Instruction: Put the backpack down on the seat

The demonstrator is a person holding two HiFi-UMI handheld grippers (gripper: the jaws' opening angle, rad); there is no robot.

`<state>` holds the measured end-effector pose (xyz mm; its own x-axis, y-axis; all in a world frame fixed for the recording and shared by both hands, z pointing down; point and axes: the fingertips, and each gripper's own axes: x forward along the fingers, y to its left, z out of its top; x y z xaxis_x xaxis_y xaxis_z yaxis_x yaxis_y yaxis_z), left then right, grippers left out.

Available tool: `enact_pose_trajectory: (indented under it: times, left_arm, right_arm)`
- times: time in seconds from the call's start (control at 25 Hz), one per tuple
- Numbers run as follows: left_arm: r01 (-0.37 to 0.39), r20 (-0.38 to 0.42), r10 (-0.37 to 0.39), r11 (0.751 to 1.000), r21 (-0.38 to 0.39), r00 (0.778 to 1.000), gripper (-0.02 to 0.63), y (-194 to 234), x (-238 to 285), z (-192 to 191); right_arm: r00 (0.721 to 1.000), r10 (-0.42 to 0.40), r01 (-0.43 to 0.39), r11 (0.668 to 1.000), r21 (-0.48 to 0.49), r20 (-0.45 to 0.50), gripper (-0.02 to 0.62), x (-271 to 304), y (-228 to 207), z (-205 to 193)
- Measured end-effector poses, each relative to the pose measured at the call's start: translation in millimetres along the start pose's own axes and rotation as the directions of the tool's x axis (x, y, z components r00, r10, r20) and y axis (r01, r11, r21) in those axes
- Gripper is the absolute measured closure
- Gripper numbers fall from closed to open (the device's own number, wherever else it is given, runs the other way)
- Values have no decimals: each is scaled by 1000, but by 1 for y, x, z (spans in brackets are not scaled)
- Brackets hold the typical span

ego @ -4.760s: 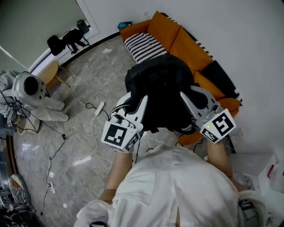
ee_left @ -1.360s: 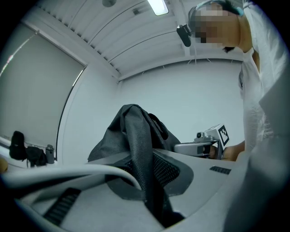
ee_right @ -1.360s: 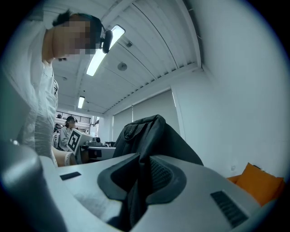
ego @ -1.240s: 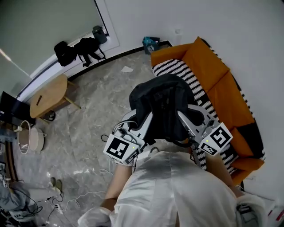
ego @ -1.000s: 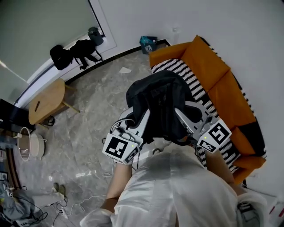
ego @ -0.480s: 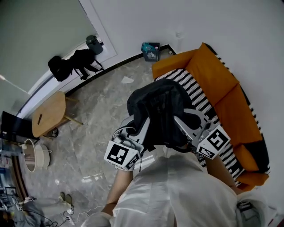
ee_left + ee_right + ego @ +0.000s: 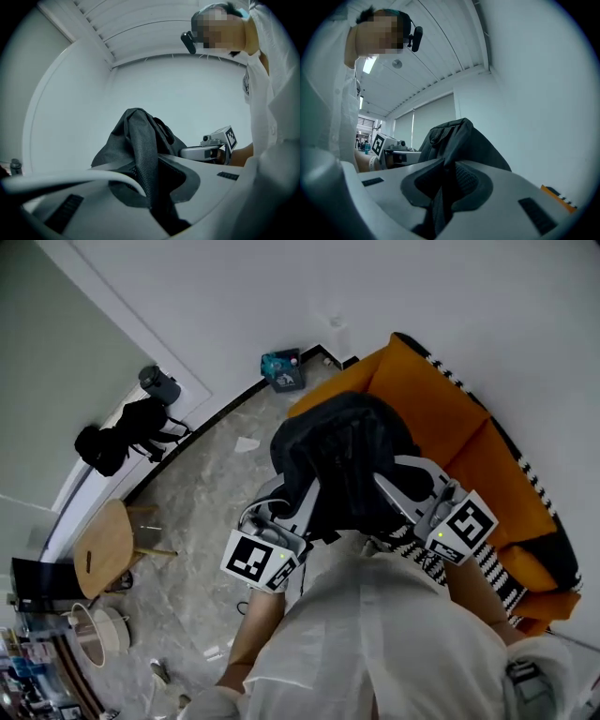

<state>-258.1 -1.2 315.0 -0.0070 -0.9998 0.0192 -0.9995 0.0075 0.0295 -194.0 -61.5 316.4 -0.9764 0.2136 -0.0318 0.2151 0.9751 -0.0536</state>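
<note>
Evidently the left gripper (image 7: 150, 187) and right gripper (image 7: 445, 187) each clamp the black backpack (image 7: 342, 460), seemingly above the orange sofa (image 7: 441, 418); lowering it remains.

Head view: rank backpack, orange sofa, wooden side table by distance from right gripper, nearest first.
1. backpack, clamped in the right gripper's jaws.
2. orange sofa, just beyond, at right.
3. wooden side table, across the floor, far left.
</note>
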Motion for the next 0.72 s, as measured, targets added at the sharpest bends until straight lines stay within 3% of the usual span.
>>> enact_pose_trajectory:
  times: [0.2,0.36,0.48,0.72]
  left_arm:
    - [109,2,-109,994,22,994,549,11,60,8]
    - [219,-9,-219,976,9,976,550,18,108,5]
    - [324,-26,-325,946,-22,945,549,14,145,-4]
    - [507,-72,-512,858,-79,856,549,-5,209,-29]
  right_arm:
    - [994,-112,112,993,-23,6,543,-7,-50,9]
    - [975,-224,224,974,-25,0,543,-14,-87,9]
    - [943,-332,332,943,-14,-19,543,-28,-113,2]
    - [851,-520,523,852,29,-74,543,-62,-156,-21]
